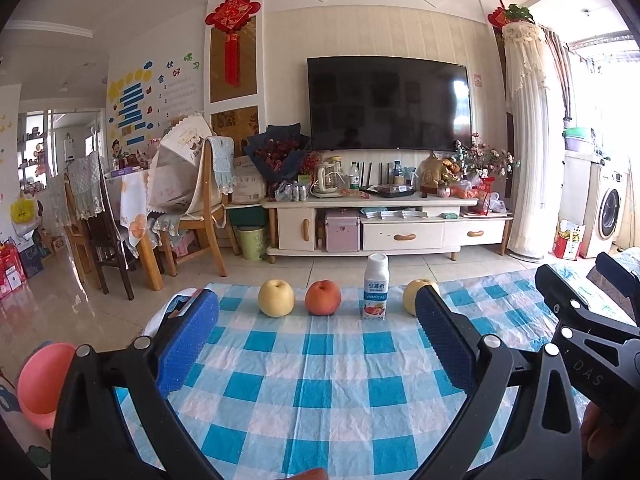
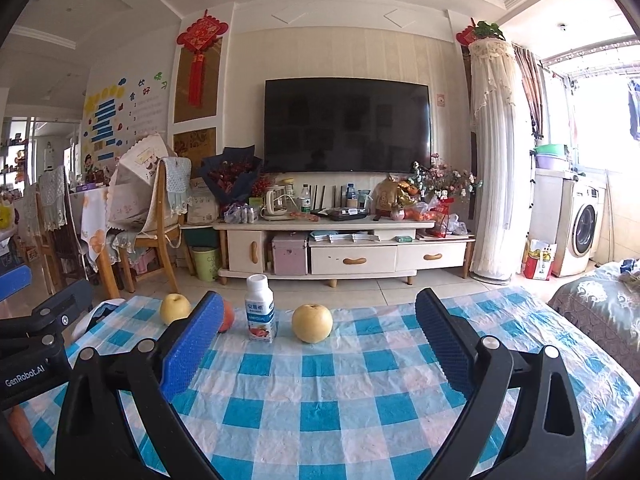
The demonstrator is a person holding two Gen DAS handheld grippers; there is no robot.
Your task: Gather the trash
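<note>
peach (image 2: pixel 227 315) half hidden by blue pad | bottle (image 2: pixel 261 309) label illegible

A home living room: wall-mounted television (image 2: pixel 347 125) above a cream media cabinet (image 2: pixel 344 248), dining chairs (image 1: pixel 200 200), washing machine (image 2: pixel 582 228), red knot ornament (image 1: pixel 232 20).

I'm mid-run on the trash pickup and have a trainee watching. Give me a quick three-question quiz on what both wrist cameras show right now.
1. True or false: the left gripper already holds the yogurt bottle.
2. Multiple choice: the row on the checked tablecloth has how many pieces of fruit? A) two B) three C) four
3. Fill in: in the right wrist view, the item standing directly left of the yellow pear is the ____.

Key:
1. False. Both the left and the right gripper have their jaws wide open and hold nothing.
2. B: two yellow pears and a red peach.
3. Yogurt bottle, upright with its cap on.
</note>
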